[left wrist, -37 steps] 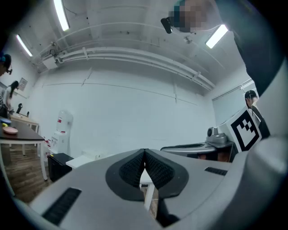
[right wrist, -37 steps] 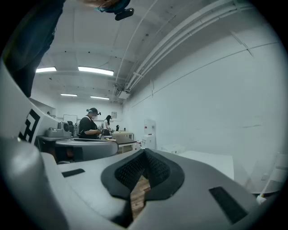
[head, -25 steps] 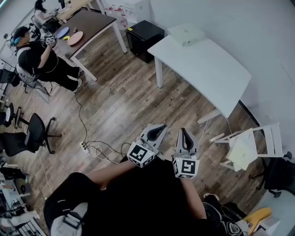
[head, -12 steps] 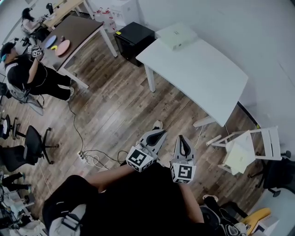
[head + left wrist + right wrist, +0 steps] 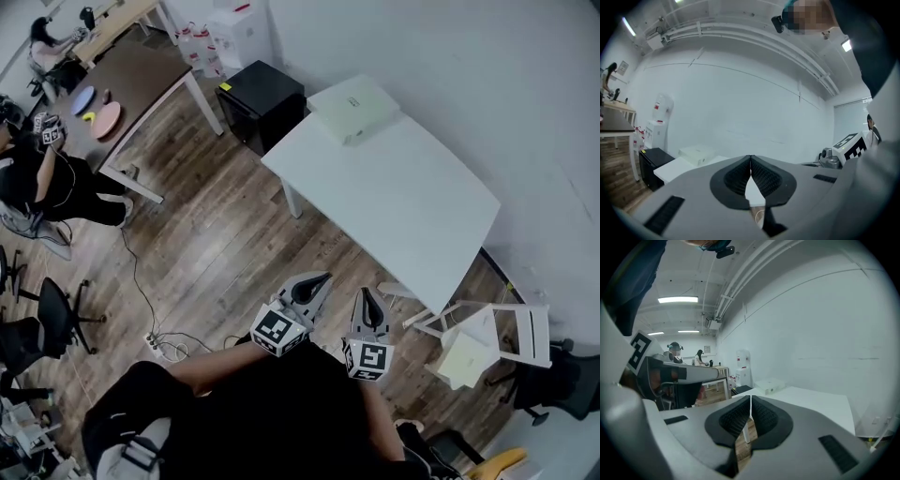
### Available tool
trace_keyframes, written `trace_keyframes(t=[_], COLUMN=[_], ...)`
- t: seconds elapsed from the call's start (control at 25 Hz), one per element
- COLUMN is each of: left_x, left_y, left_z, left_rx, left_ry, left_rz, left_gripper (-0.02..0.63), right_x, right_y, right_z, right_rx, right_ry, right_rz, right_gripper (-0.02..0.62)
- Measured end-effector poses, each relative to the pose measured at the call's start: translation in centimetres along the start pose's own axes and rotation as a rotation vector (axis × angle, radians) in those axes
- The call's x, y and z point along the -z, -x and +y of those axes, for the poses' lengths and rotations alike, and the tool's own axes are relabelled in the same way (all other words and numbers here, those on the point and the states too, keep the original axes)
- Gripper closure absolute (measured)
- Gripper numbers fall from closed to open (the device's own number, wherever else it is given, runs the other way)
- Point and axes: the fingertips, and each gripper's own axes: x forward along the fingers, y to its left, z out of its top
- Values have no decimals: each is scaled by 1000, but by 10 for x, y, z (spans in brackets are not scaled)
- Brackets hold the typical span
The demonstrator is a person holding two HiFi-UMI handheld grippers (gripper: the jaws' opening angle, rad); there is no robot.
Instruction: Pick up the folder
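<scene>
A pale, box-like folder (image 5: pixel 354 106) lies at the far left corner of the white table (image 5: pixel 412 202); it also shows in the left gripper view (image 5: pixel 697 153) and in the right gripper view (image 5: pixel 769 385). My left gripper (image 5: pixel 323 279) and right gripper (image 5: pixel 367 297) hang side by side over the wooden floor, short of the table's near edge. Both are shut with nothing between the jaws. In the left gripper view the left gripper (image 5: pixel 750 161) points at the table, and the right gripper (image 5: pixel 750 401) does the same in its own view.
A black cabinet (image 5: pixel 262 103) stands left of the table. A white folding chair (image 5: pixel 487 339) lies toppled at the right. A brown table (image 5: pixel 127 84) with plates and a seated person (image 5: pixel 42 173) are at far left. A cable and power strip (image 5: pixel 155 342) lie on the floor.
Both grippers have travelled forward across the floor toward the white table, staying shut. The table and the folder now sit nearer and lower in the head view.
</scene>
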Motion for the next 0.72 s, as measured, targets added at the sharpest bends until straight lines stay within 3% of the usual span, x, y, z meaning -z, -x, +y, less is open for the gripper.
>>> trace_keyframes(t=[0.32, 0.72], left_x=[-35, -34], left_y=[-55, -68], left_z=[93, 137], left_rx=[-16, -43], left_ry=[17, 56], left_rz=[-27, -25], left_gripper=[592, 592], right_x=[-41, -43], right_y=[-94, -149], right_z=[-15, -3], right_rx=[9, -60], right_ry=[39, 45], right_rz=[3, 45], right_gripper=[561, 561])
